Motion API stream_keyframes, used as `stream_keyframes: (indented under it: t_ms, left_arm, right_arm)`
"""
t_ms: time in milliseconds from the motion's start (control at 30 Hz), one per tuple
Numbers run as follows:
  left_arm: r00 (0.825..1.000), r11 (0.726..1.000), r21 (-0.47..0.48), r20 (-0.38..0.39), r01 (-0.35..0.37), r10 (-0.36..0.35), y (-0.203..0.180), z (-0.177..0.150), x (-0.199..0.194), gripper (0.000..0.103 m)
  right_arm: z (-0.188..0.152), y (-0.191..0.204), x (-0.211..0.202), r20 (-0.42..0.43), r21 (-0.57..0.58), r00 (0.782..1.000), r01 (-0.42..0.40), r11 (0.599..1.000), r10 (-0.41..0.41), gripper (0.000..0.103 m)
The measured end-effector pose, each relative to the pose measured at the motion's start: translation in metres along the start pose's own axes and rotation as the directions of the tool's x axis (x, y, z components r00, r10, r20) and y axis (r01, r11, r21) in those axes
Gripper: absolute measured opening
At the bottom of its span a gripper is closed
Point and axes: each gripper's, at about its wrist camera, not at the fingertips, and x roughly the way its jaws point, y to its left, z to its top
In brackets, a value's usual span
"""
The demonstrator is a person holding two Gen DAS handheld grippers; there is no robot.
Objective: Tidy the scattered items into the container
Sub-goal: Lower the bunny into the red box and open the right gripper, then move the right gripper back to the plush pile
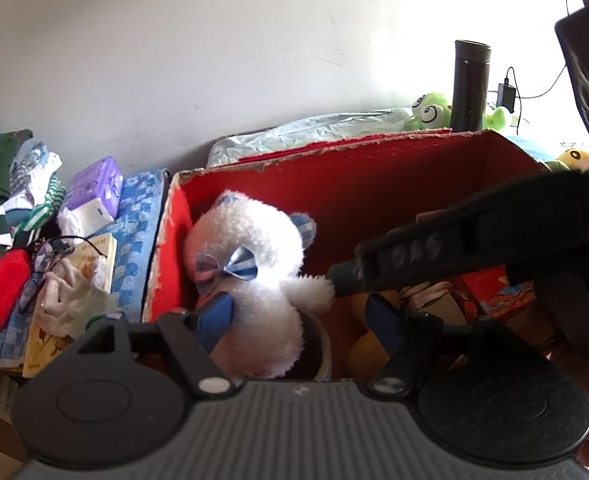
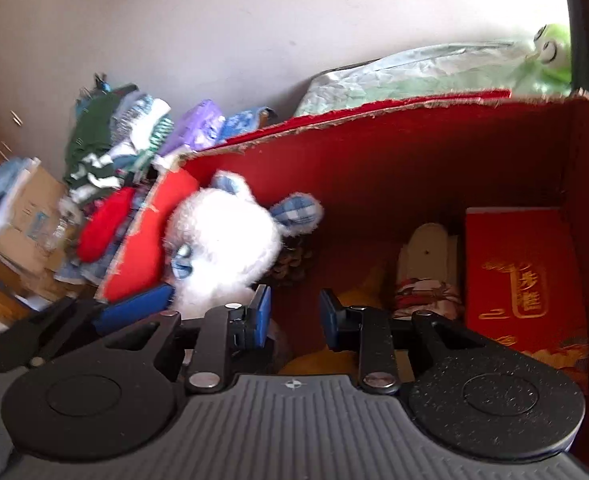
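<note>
A red cardboard box (image 1: 374,184) stands open in front of me; it also shows in the right wrist view (image 2: 434,152). A white plush bear (image 1: 254,280) with blue checked ears and a bow sits inside at the box's left wall. My left gripper (image 1: 300,320) is open around the bear's lower body, with the left pad (image 1: 214,316) against it. My right gripper (image 2: 296,316) is open and empty over the box, just right of the bear (image 2: 222,240). The right gripper's body (image 1: 454,256) crosses the left wrist view.
Inside the box lie a red packet (image 2: 518,276), a pine cone (image 2: 294,264), a white wooden piece (image 2: 426,256) and something yellow (image 1: 370,352). Left of the box are piled clothes (image 1: 10,184), a purple tissue pack (image 1: 94,192) and a book (image 1: 90,264). Behind stand a black flask (image 1: 470,84) and a green plush frog (image 1: 430,112).
</note>
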Motion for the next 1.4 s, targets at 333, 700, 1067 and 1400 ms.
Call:
stream_keyframes:
  t_ms: [333,700,1067,1400]
  left_arm:
    - [0.987,0.995,-0.071,0.142,-0.070,0.079,-0.030,0.029,-0.057,0.085]
    - [0.948,0.958,0.009,0.144,0.286,-0.285,-0.216,0.060,-0.053,0.084]
    - [0.834,0.850,-0.017,-0.187,0.526,-0.520,-0.358,0.030,0.015,0.083]
    - [0.841,0.869,-0.079,-0.223,0.489,-0.493,-0.365,0.033,0.019,0.083]
  right_arm:
    - [0.006,-0.039,-0.090,0.175,0.075,0.974,-0.160,0.984,0.145,0.034]
    - [-0.017,-0.193,-0.252,0.351,0.180,0.928,0.063,0.982,-0.124,0.047]
    - [-0.040,-0.310,-0.281,0.207,0.310,0.895,0.323,0.894,-0.395,0.050]
    - [0.001,-0.339,-0.227,0.140,0.266,0.928,0.301,0.916,-0.345,0.050]
